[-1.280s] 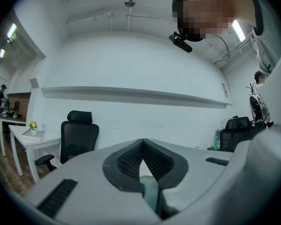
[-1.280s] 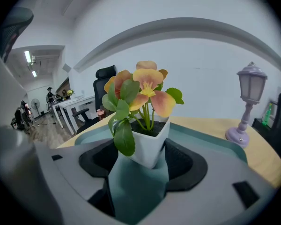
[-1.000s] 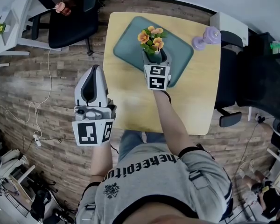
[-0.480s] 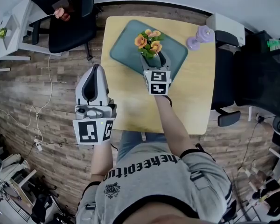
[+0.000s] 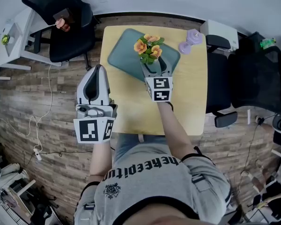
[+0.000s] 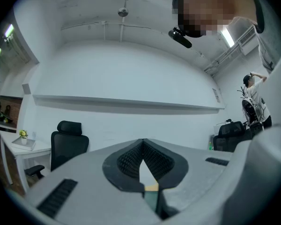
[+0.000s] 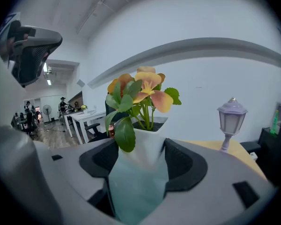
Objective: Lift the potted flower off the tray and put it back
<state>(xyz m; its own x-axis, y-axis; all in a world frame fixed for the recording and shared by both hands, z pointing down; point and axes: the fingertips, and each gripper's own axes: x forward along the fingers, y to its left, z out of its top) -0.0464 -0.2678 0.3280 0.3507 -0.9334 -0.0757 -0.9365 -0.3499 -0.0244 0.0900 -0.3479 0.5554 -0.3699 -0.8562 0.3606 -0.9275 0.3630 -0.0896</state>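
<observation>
Gripping the potted flower (image 7: 143, 139) by its white pot, the right tool (image 7: 141, 159) has its jaws spread wide, with one dark pad pressed on each side of the pot. The orange blooms and green leaves stand upright above the jaws. The teal tray (image 5: 122, 55) shows directly under the pot, so the plant sits over the tray's near right part. Whether its base clears the tray cannot be told for sure.

The left tool (image 5: 97, 70) is empty, its pads meeting at the tips. It hangs beside the left edge of the worktop (image 5: 131, 111), over the wooden floor (image 5: 37, 102) and well apart from the tray.

The tray lies at an angle on the far half of the yellow worktop. A small lilac lantern (image 5: 191, 40) stands upright near the tray's far right corner, apart from the pot and to its right. Black office chairs flank the worktop, one (image 5: 68, 18) at the far left and one (image 5: 225, 78) along the right edge. A white desk (image 5: 14, 32) stands further left, and a pale cable (image 5: 42, 111) trails across the floor.
</observation>
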